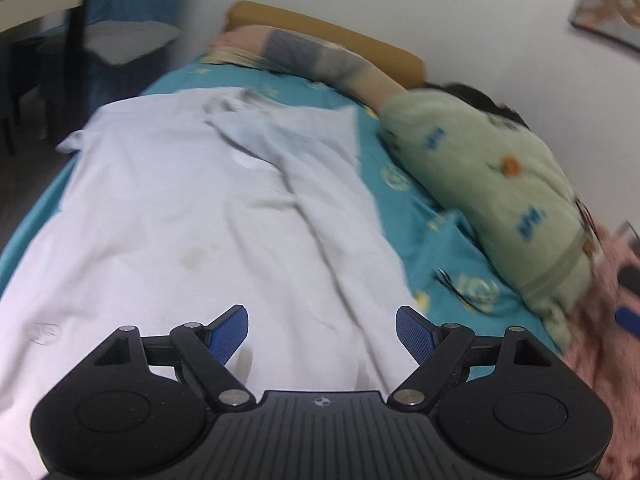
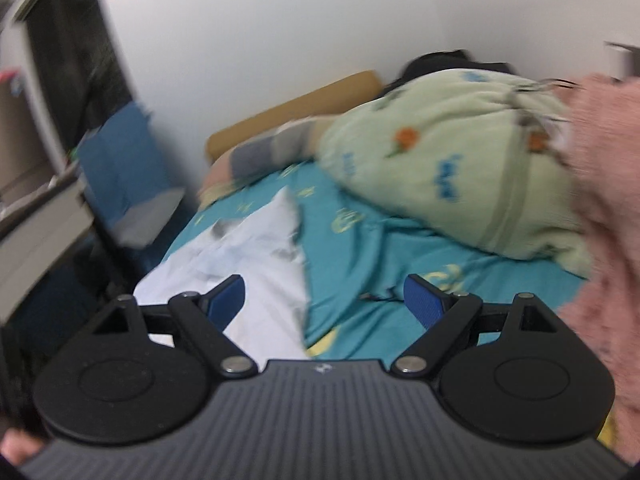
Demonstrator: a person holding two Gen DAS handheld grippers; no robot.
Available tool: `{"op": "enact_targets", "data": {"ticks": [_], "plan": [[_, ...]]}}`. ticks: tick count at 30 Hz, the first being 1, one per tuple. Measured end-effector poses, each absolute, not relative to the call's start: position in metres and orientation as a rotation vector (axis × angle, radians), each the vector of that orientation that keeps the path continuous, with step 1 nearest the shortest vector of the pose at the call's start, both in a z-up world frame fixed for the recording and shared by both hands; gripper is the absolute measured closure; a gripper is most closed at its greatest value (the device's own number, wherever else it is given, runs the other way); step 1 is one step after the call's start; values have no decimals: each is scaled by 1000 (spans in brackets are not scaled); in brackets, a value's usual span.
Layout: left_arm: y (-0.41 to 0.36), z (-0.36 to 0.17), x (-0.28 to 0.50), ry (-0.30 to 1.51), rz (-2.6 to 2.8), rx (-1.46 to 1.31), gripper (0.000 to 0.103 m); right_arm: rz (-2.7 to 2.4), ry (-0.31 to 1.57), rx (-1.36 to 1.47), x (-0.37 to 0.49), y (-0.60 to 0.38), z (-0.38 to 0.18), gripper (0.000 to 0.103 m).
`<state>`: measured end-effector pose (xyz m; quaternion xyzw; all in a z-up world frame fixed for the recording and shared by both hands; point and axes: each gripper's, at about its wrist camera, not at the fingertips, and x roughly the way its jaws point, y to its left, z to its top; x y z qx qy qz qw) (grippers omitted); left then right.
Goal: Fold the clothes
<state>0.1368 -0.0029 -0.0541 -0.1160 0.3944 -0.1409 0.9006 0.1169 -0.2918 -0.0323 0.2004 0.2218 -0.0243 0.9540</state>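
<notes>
Pale garment [image 1: 192, 216] spread rumpled across centre of teal bed [image 1: 436, 240], green quilt [image 1: 492, 188] bunched at frame right. Left hand-held gripper [image 1: 322, 330] and right hand-held gripper [image 2: 324, 300] both released, holding nothing. Step likely: approach before first fold. Next move calls for pinching garment edge.

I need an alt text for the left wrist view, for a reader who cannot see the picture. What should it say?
A pale white garment lies spread, with creases, on a bed with a teal sheet, and the open left gripper hovers above its near part, holding nothing. A light green quilt with small prints is bundled along the right side against a white wall.
</notes>
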Motion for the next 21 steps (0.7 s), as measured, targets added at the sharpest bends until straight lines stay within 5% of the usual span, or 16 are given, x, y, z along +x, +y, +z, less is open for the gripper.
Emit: {"op": "enact_targets", "data": {"ticks": [7,16,19,21], "plan": [[-108,-61,100,890,-531,-97,27,-124,351,512,102,-358,-27,15],[-196,-129,70,969,-657,227,47,-184,386,707,107,-417,-60,15],[-194,-138,69,938,-635,264,64,-171,410,726,114,-419,-68,15],[-190,-139,70,933,-641,253,92,-169,429,730,120,-419,-72,15]]}}
